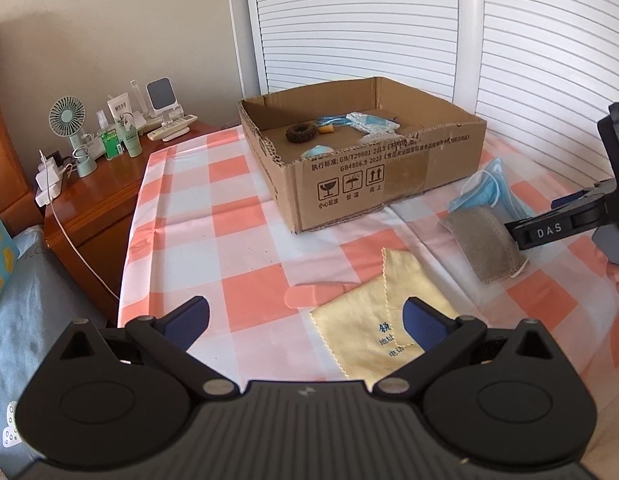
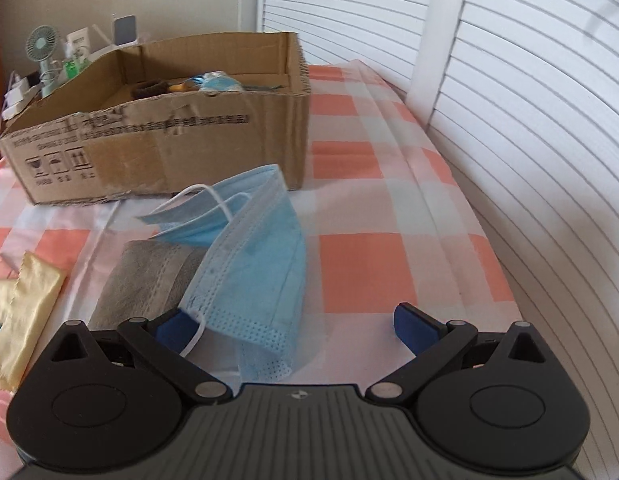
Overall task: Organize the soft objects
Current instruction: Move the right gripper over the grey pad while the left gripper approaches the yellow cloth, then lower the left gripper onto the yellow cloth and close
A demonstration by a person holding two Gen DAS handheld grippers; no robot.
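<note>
A cardboard box (image 1: 389, 168) stands on the checked cloth and holds a brown scrunchie (image 1: 300, 133), blue masks (image 1: 369, 123) and other small soft items. A yellow cloth (image 1: 373, 320) lies in front of my open, empty left gripper (image 1: 305, 326), with its right finger over the cloth. A blue face mask (image 2: 253, 264) lies partly over a grey cloth pad (image 2: 149, 280). My right gripper (image 2: 297, 326) is open and the mask's near end lies between its fingers. The right gripper also shows in the left wrist view (image 1: 549, 232), beside the grey pad (image 1: 481, 244).
A pink flat strip (image 1: 313, 295) lies by the yellow cloth. A wooden nightstand (image 1: 93, 200) at left carries a small fan (image 1: 69, 120), bottles and chargers. White louvred doors (image 1: 509, 60) stand behind and to the right. The box (image 2: 169, 136) is left of the mask.
</note>
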